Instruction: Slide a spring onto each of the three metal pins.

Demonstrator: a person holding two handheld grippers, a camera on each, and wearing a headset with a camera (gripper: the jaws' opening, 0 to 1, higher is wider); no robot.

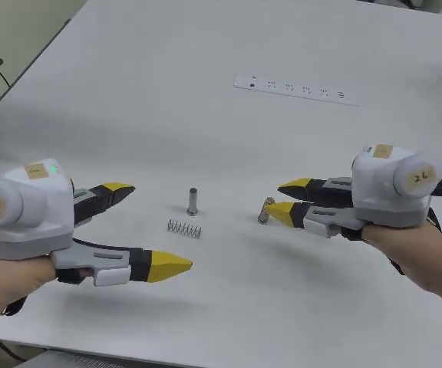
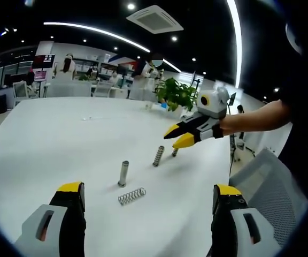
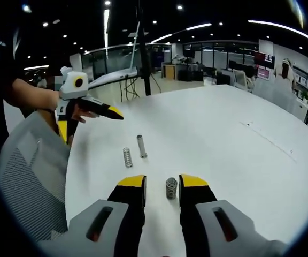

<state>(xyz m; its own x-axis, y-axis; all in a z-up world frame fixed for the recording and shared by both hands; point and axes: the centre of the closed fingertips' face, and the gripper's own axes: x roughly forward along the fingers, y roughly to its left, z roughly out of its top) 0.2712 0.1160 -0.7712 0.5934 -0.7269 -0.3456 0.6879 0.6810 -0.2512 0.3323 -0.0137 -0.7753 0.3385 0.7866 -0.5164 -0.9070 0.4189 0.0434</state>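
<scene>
Left tool (image 1: pixel 158 225) gapes wide; right tool (image 1: pixel 276 198), slightly parted, flanks a spring-sleeved pin (image 3: pixel 170 188) near a bare pin (image 1: pixel 192 201).

Between the left gripper (image 1: pixel 161 225) and right gripper (image 1: pixel 274 198) the table (image 1: pixel 229 307) lies open, save an upright pin (image 1: pixel 192 201), a loose spring (image 1: pixel 184 228) and a spring-clad pin (image 1: pixel 265 211).

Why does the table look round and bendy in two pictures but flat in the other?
Left gripper view: fisheye lens bends the table and the light strip. Right gripper view: same bulge. Head view: ordinary lens, so table edges look straight.
</scene>
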